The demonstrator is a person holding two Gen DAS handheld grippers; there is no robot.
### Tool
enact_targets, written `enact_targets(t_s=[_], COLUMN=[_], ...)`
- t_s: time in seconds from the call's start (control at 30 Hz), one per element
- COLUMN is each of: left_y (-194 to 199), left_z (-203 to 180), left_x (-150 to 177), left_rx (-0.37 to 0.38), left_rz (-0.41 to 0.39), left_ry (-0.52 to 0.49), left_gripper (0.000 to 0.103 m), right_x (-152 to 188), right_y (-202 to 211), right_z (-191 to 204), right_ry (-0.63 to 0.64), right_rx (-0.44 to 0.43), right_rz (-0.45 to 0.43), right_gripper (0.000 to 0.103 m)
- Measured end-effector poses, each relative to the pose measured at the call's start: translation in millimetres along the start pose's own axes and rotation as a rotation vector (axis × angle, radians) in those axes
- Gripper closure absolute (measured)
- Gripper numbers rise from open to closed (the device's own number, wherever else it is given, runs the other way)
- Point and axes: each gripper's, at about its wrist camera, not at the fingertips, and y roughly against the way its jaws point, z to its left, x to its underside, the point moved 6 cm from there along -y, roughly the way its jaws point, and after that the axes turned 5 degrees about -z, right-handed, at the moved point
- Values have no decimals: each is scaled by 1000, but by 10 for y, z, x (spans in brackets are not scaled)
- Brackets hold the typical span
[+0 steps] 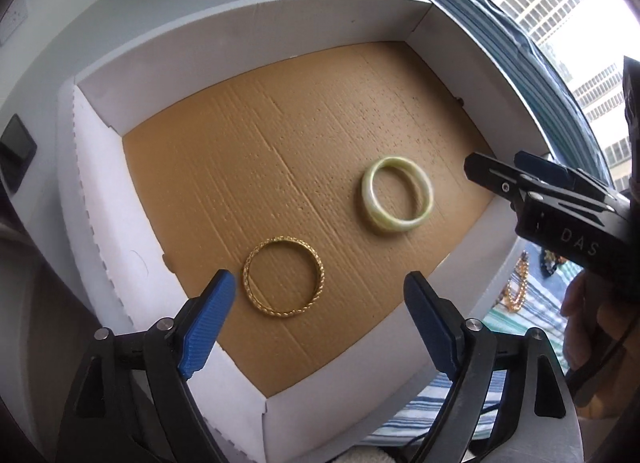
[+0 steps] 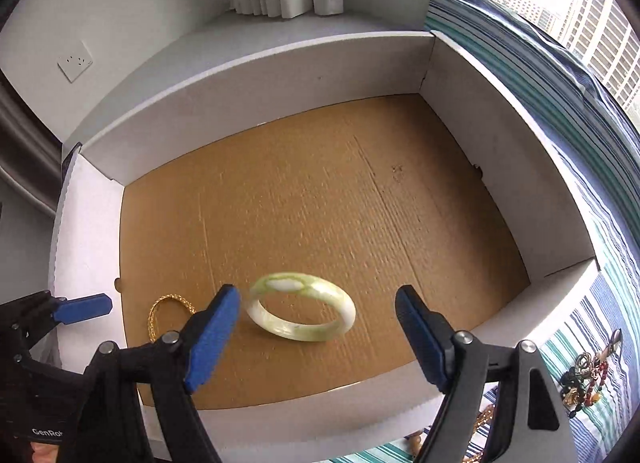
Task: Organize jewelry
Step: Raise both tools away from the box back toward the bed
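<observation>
A white cardboard box (image 1: 248, 23) with low walls and a bare brown corrugated floor fills both views. It rests on a blue, green and white striped cloth (image 2: 520, 55), which shows along the box's right wall and past its near right corner.

The left gripper (image 1: 320, 315) hangs over the box's near left corner, pointing steeply down. Its blue-padded jaws stand wide apart and nothing is between the pads; they press on nothing. The right gripper (image 2: 316, 327) hangs over the near edge further right, also angled steeply down, jaws spread wide and clear of everything. In the left wrist view its black body enters over the box's right wall, with part of the person's hand (image 1: 588, 327) behind it.

A pale green jade-like bangle (image 2: 302, 311) sits on the box floor toward the near edge, tilted up on one side in the right wrist view and slightly blurred; the right pads flank it without touching. A gold twisted bangle (image 1: 284, 277) lies flat on the floor near the near left corner, just ahead of the left jaws, well apart from the green one.

A small heap of beaded and gold jewellery (image 2: 584, 379) lies on the cloth outside the box, beyond its near right corner.
</observation>
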Motion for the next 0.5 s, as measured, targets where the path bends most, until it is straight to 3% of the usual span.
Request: enact_targets(t_s=[0.07, 0.2, 0.33, 0.5], left_y=[243, 767, 1196, 1650], left_z=[-66, -73, -102, 203], left_x=[122, 470, 945, 1510], left_rx=[15, 48, 49, 40], left_rz=[-41, -124, -179, -221], left_ry=[-15, -26, -38, 26], left_gripper=[16, 12, 10, 9], right_x=[-51, -111, -151, -184], right_y=[146, 421, 609, 585], right_z=[-39, -21, 102, 169], right_ry=[-16, -63, -63, -28], right_rx=[41, 43, -2, -43], right_rz=[-40, -123, -201, -220], right_gripper=[21, 21, 21, 21])
